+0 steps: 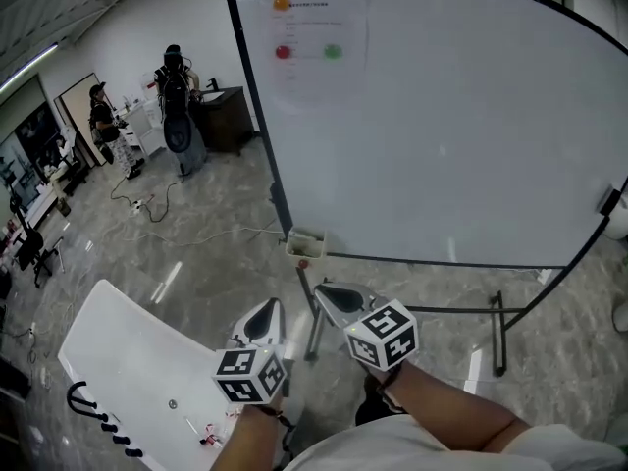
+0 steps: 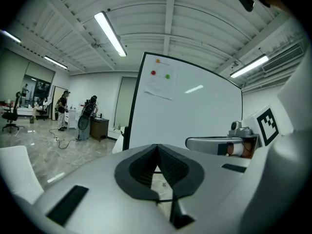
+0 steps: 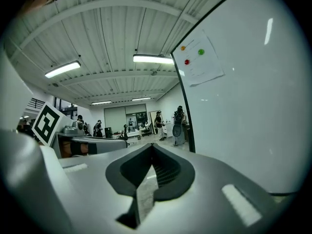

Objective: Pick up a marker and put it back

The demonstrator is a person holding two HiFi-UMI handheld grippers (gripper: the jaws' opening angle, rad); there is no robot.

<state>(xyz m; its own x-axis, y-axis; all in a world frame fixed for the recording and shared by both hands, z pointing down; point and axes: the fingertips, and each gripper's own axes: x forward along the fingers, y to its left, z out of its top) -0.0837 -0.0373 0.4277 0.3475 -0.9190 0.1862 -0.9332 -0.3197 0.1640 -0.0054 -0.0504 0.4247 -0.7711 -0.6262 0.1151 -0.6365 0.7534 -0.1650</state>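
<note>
Marker: I cannot pick one out for certain. A few pen-like pieces (image 1: pixel 201 430), white and red, lie on the white table beside my left wrist, too small to name.
Tray (image 1: pixel 305 242): a small pale box at the whiteboard's lower left corner. Its contents are hidden from my head view, and a red speck just beneath it is too small to identify.
Left gripper (image 1: pixel 265 320): my jaws are pressed together at the tips with nothing between them. The pads are dark and ribbed, the shell smooth and grey-white, and a sliver of floor shows through the slot behind the tips.
Right gripper (image 1: pixel 334 297): the tips likewise meet, holding nothing. It is just beside the left one, near the board's lower edge.
Whiteboard (image 1: pixel 442 126): large, glossy and blank, in a thin black frame on a black tube stand (image 1: pixel 498 332). Its right edge is cut off.
Paper sheet (image 1: pixel 319 37): fixed at the board's upper left, with orange, red and green dots. The print is too blurred to read.
White table (image 1: pixel 128 361): smooth, with a rounded corner, cut off at the bottom edge.
Floor (image 1: pixel 196 234): polished grey stone pattern, with a cable trailing across it.
People (image 1: pixel 177 96): standing by a dark cabinet, well apart from the board.
</note>
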